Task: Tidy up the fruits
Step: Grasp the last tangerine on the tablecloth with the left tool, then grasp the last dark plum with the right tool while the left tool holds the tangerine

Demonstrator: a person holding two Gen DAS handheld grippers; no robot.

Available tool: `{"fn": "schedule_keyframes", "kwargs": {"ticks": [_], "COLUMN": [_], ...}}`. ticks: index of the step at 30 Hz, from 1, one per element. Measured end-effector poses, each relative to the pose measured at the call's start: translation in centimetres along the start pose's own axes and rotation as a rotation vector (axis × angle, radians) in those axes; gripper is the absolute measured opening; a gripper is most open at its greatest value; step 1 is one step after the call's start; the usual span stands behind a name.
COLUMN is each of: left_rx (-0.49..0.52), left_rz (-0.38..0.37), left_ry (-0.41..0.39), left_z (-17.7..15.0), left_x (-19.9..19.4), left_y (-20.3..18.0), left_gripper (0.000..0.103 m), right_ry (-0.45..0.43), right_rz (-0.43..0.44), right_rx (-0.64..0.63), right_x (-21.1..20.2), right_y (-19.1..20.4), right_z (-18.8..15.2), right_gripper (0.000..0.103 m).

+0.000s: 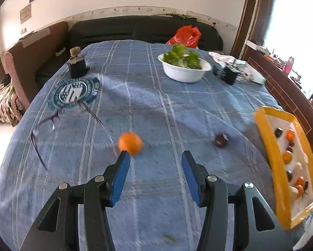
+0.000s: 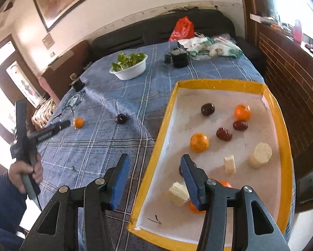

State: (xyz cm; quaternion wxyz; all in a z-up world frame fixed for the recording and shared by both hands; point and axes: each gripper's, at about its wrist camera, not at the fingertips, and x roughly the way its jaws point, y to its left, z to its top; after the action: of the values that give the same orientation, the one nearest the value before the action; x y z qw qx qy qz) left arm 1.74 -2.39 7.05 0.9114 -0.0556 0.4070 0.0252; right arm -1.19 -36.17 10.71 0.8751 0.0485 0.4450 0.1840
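Observation:
An orange lies on the blue checked cloth, just beyond the left fingertip of my left gripper, which is open and holds nothing. A dark plum rests farther right on the cloth. In the right wrist view the left gripper points at that orange, with the plum beyond it. My right gripper is open and empty, straddling the near left rim of the yellow-edged tray. The tray holds oranges, a plum, red dates and pale white chunks.
A white bowl of greens stands at the back of the table, with a black cup and crumpled bags to its right. A dark jar and eyeglasses lie at the left. A person's hand grips the left handle.

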Motion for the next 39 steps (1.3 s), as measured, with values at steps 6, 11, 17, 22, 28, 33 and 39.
{"fn": "schedule_keyframes", "kwargs": {"ticks": [6, 11, 17, 22, 28, 33, 39], "left_rx": [0.082, 0.131, 0.125, 0.121, 0.086, 0.070, 0.057], "left_rz": [-0.009, -0.001, -0.023, -0.022, -0.043, -0.102, -0.126], "left_ry": [0.036, 0.076, 0.106, 0.096, 0.076, 0.064, 0.068], "left_z": [2.0, 1.7, 1.0, 0.5, -1.0, -3.1, -6.5], "left_x": [3.6, 6.0, 7.7, 8.4, 6.5, 3.1, -0.4], "left_y": [1.8, 2.2, 3.3, 3.3, 2.9, 2.4, 2.1], "left_gripper": [0.050, 0.050, 0.050, 0.040, 0.034, 0.034, 0.034], "right_ry": [0.008, 0.011, 0.028, 0.052, 0.113, 0.151, 0.161], "right_rz": [-0.056, -0.097, -0.118, -0.104, -0.013, 0.034, 0.019], "right_rx": [0.057, 0.074, 0.058, 0.047, 0.059, 0.057, 0.002], "right_x": [-0.1, -0.1, 0.3, 1.3, 4.7, 8.8, 14.1], "right_y": [-0.3, 0.2, 1.5, 2.7, 4.8, 7.1, 10.0], "right_z": [-0.7, -1.1, -1.4, -1.2, 1.4, 3.7, 6.0], "right_gripper": [0.055, 0.055, 0.055, 0.055, 0.055, 0.055, 0.055]}}
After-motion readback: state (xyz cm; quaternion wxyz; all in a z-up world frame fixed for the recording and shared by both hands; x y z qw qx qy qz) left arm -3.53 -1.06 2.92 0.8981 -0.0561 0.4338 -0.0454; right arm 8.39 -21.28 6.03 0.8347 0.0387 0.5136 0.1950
